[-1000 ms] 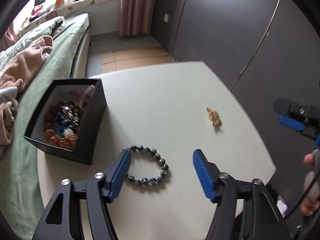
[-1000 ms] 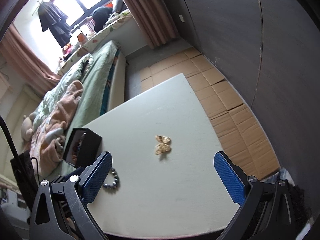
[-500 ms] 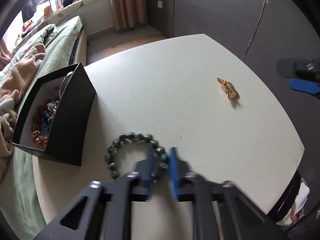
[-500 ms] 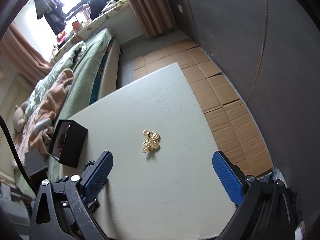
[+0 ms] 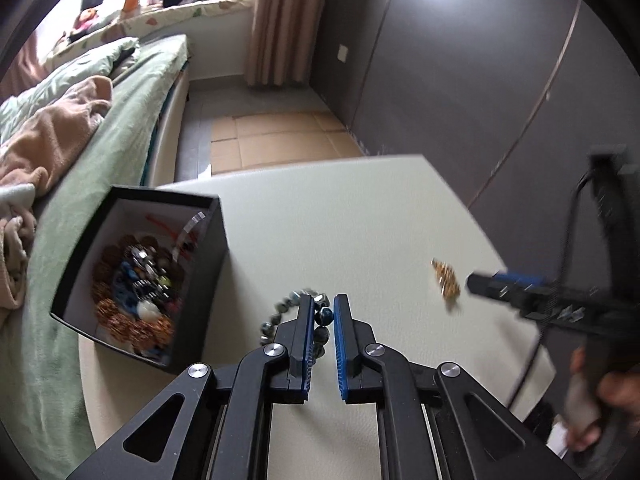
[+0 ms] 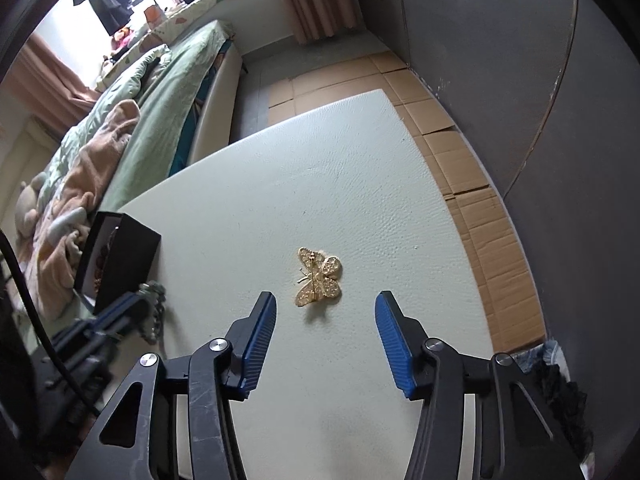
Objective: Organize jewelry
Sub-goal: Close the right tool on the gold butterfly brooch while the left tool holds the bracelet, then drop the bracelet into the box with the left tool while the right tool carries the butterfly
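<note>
Beads of the dark bracelet [image 5: 320,314] sit pinched between the blue pads of your left gripper [image 5: 322,316], whose jaws are pressed nearly together on the strand. The rest of the bracelet loops out to the left of the fingers, close by the black jewelry box [image 5: 200,280]. I cannot tell from the left wrist view whether the loop touches the table [image 5: 320,216] or hangs just clear of it. The box stands at the table's left edge, beside the bed [image 5: 120,128], and its white-lined inside holds a heap of mixed pieces in copper, blue and white.

Your right gripper [image 6: 325,312] has its jaws spread wide, and the gold butterfly brooch [image 6: 319,277] lies flat on the table just ahead of the gap between them, touching neither pad. In the right wrist view the brooch is near the middle of the table, well apart from the box [image 6: 120,260] at the left edge. In the left wrist view one blue-padded finger of your right gripper [image 5: 504,284] reaches in from the right, its tip just beside the brooch [image 5: 445,274]. That view is blurred there, so whether the two touch is unclear. The pale table top has a grained, leather-like surface, with brown cardboard sheets [image 6: 472,184] on the floor beyond its right edge.
</note>
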The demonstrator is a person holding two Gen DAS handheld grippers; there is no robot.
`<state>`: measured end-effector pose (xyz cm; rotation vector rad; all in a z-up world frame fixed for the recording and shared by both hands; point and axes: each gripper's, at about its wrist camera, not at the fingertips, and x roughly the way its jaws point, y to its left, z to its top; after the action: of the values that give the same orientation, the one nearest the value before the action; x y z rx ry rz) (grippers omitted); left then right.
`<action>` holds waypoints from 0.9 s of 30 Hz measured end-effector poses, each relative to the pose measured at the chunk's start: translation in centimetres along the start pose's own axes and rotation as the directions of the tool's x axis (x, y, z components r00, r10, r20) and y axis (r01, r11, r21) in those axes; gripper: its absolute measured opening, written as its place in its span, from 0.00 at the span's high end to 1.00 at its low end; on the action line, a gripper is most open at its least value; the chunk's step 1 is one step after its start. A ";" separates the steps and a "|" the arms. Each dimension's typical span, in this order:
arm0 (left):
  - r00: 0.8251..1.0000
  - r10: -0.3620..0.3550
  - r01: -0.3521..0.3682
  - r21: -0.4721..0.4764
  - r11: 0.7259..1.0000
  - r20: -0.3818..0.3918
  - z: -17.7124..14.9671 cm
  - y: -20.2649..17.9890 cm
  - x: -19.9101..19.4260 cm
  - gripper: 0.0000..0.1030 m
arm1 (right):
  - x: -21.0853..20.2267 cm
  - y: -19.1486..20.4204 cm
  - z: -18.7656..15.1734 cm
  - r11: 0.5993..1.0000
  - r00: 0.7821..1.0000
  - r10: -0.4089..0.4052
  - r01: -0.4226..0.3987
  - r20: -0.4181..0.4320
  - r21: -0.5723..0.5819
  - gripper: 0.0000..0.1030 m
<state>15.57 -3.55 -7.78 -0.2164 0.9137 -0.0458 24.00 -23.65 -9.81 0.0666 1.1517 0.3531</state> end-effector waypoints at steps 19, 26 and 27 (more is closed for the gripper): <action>0.993 -0.057 0.068 -0.101 0.993 0.106 2.3 3.3 -4.1 0.90 | 4.1 4.6 0.6 0.955 0.968 -0.250 0.246 -0.004 -0.165 0.71; 0.986 -0.056 0.080 -0.147 0.986 0.158 2.6 5.3 -6.1 0.90 | 2.8 6.6 0.5 0.935 0.959 -0.279 0.282 0.048 -0.213 0.87; 0.985 -0.054 0.080 -0.154 0.985 0.167 2.6 5.7 -6.4 0.90 | 2.4 6.8 0.4 0.941 0.964 -0.260 0.266 0.053 -0.210 0.87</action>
<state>13.41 3.25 -2.38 -0.3952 0.7481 -0.0174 23.61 -16.41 -10.21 -0.2717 1.0763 0.2363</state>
